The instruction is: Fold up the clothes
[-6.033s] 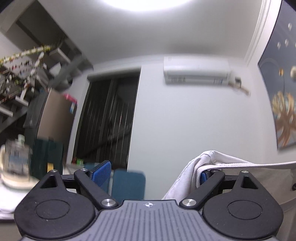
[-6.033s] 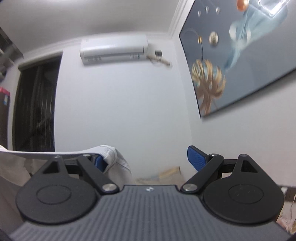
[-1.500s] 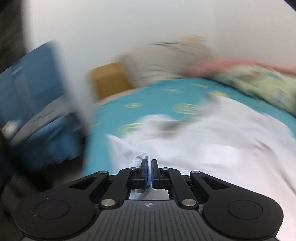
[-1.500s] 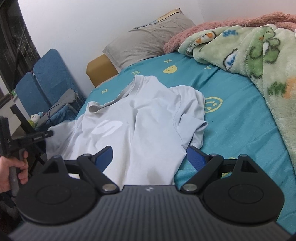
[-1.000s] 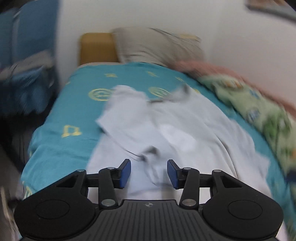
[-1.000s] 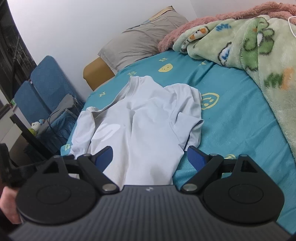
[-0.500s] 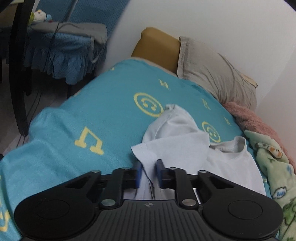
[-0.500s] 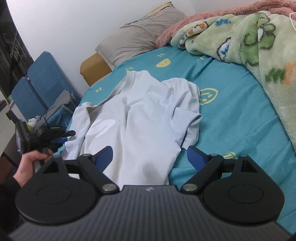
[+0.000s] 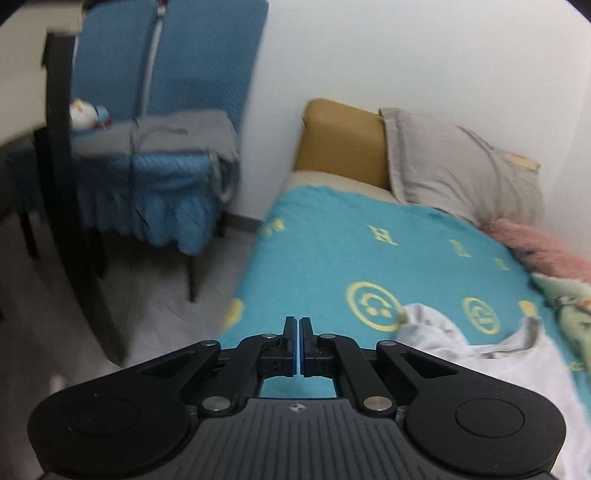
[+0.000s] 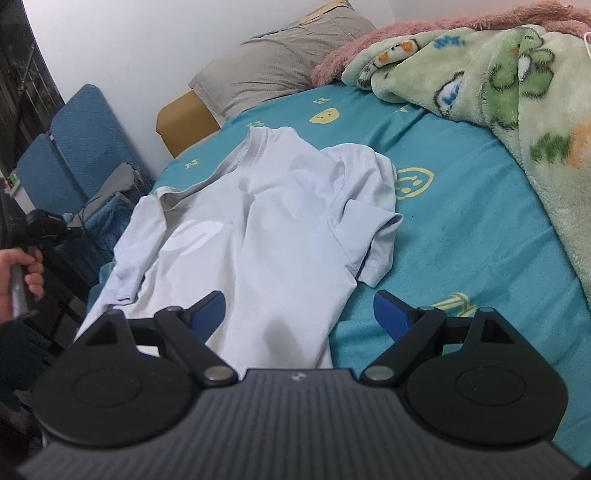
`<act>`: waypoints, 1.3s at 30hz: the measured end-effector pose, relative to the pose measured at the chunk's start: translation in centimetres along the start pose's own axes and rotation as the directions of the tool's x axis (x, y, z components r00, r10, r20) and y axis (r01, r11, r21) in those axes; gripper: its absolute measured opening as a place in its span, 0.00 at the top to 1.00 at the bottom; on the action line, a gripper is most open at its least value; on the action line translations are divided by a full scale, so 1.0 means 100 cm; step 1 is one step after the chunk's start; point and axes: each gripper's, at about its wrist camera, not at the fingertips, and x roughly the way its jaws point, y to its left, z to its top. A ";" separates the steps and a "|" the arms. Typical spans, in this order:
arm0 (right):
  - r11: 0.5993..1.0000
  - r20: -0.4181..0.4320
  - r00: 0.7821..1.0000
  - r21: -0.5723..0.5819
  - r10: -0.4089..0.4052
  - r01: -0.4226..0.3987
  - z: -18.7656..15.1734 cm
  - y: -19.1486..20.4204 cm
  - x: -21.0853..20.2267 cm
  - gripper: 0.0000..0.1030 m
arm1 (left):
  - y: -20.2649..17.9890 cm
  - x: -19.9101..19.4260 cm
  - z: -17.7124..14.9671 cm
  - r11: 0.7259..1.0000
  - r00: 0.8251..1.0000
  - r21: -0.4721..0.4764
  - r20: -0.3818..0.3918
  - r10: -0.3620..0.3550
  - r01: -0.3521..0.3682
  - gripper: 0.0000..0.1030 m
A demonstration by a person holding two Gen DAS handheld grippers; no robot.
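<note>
Jaws wide, right gripper (image 10: 299,314) over T-shirt (image 10: 258,236), collar toward pillow (image 10: 280,55).

Turquoise sheet (image 10: 461,206) with yellow smiley prints was seen spread over the bed. Grey pillow (image 10: 284,59) was propped at the head against a mustard headboard (image 9: 343,142). Green cartoon-print fleece blanket (image 10: 517,92) was bunched along the far side, pink fluffy blanket (image 10: 388,33) above it. Blue chair (image 9: 166,74) was parked beside the bed, grey cloth (image 9: 177,131) draped on its seat, small plush toy (image 9: 83,110) next to that.
</note>
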 end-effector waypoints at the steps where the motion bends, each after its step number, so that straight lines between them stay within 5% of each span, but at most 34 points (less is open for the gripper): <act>1: 1.000 -0.004 1.000 0.003 -0.003 0.003 0.000 -0.001 0.003 0.14 | 0.001 0.001 -0.003 0.999 1.000 -0.020 -0.017 -0.025 0.025 0.92; 3: 1.000 -0.016 1.000 0.007 -0.006 0.006 0.000 -0.002 0.007 0.14 | 0.002 0.007 -0.013 0.996 0.995 -0.050 -0.052 -0.080 0.078 0.69; 5: 1.000 -0.028 1.000 0.010 -0.005 0.005 -0.001 -0.003 0.011 0.14 | -0.002 0.011 -0.026 0.990 0.989 -0.048 -0.061 -0.134 0.132 0.58; 9: 1.000 -0.028 1.000 0.005 0.001 0.000 -0.002 -0.002 0.010 0.14 | -0.011 0.028 -0.055 0.986 0.982 -0.061 -0.100 -0.161 0.156 0.50; 13: 1.000 -0.026 1.000 0.019 0.005 -0.005 -0.002 -0.004 0.009 0.14 | -0.016 0.035 -0.070 0.976 0.975 -0.102 -0.091 -0.201 0.191 0.65; 15: 1.000 -0.027 1.000 0.024 0.007 -0.006 -0.002 -0.005 0.009 0.14 | -0.021 0.032 -0.071 0.978 0.978 -0.083 -0.063 -0.199 0.194 0.90; 16: 1.000 -0.029 1.000 0.026 0.009 -0.008 -0.002 -0.005 0.009 0.14 | -0.023 0.029 -0.069 0.979 0.980 -0.071 -0.047 -0.193 0.189 0.94; 23: 1.000 -0.038 0.999 0.028 0.009 -0.008 -0.004 -0.005 0.010 0.14 | -0.022 0.013 -0.031 0.991 0.991 0.032 -0.009 -0.132 0.132 0.97; 26: 1.000 -0.033 0.999 0.029 -0.010 0.010 -0.003 -0.008 0.011 0.14 | -0.014 0.016 -0.002 0.988 0.998 0.140 0.029 0.056 -0.059 0.97; 27: 0.999 -0.033 0.999 0.032 -0.014 0.016 -0.003 -0.008 0.011 0.14 | -0.013 0.021 0.009 0.965 0.984 0.196 0.062 0.166 -0.175 0.97; 29: 0.999 -0.026 0.999 0.026 -0.025 0.025 -0.002 -0.009 0.012 0.14 | -0.007 0.033 0.024 0.872 0.912 0.268 0.137 0.386 -0.409 0.97; 31: 0.999 -0.016 0.999 0.013 -0.032 0.032 -0.001 -0.008 0.012 0.14 | 0.008 0.042 0.032 0.846 0.881 0.247 0.111 0.460 -0.473 0.94; 34: 0.999 -0.010 0.999 0.001 -0.037 0.037 -0.001 -0.008 0.013 0.14 | 0.021 0.039 0.019 0.875 0.895 0.192 0.067 0.440 -0.445 0.80; 36: 1.000 -0.013 0.999 0.006 -0.029 0.029 -0.001 -0.009 0.014 0.14 | 0.024 0.034 0.003 0.889 0.903 0.169 0.027 0.428 -0.426 0.57; 39: 1.000 -0.016 1.000 0.007 -0.018 0.018 0.000 -0.007 0.016 0.14 | 0.028 -0.003 -0.029 0.946 0.954 0.139 -0.029 0.298 -0.292 0.51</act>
